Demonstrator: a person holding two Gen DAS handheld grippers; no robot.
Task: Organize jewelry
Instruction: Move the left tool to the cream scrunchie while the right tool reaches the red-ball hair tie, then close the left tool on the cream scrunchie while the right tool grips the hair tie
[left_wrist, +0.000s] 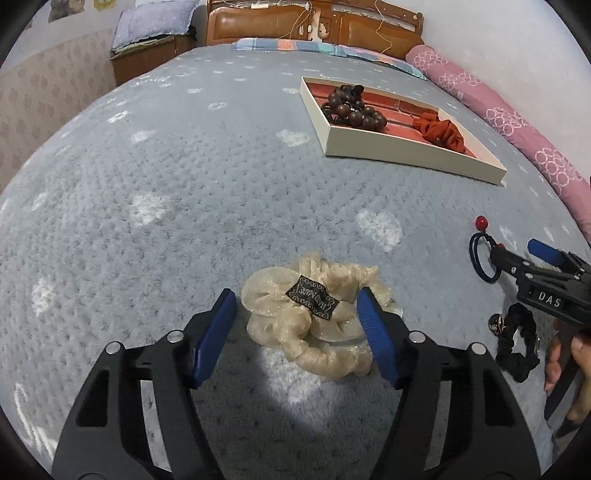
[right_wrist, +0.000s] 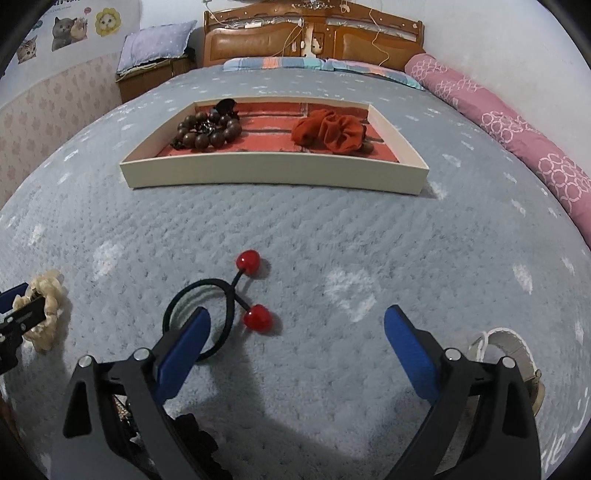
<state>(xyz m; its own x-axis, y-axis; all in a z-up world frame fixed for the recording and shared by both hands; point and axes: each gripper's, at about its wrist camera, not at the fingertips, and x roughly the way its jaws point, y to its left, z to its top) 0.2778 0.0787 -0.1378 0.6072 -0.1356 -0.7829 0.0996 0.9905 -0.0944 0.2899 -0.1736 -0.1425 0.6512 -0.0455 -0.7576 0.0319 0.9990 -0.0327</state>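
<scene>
A beige mesh scrunchie (left_wrist: 314, 325) with a dark label lies on the grey bedspread between the blue pads of my left gripper (left_wrist: 295, 299). The right pad touches its edge and the left pad stands clear, so the jaws are open around it. My right gripper (right_wrist: 297, 314) is open over a black hair tie (right_wrist: 231, 306) with two red beads; its left finger covers part of the loop. A cream tray (right_wrist: 273, 170) further up the bed holds a wooden bead bracelet (right_wrist: 207, 133), a red scrunchie (right_wrist: 328, 133) and a black clip (right_wrist: 225, 105).
A black scrunchie (left_wrist: 517, 339) lies near the right gripper (left_wrist: 517, 253), beside a person's hand (left_wrist: 569, 362). A white-strapped watch (right_wrist: 506, 347) lies behind the right finger. A pink bolster (right_wrist: 517, 122) runs along the bed's right edge, with a wooden headboard (right_wrist: 314, 40) at the far end.
</scene>
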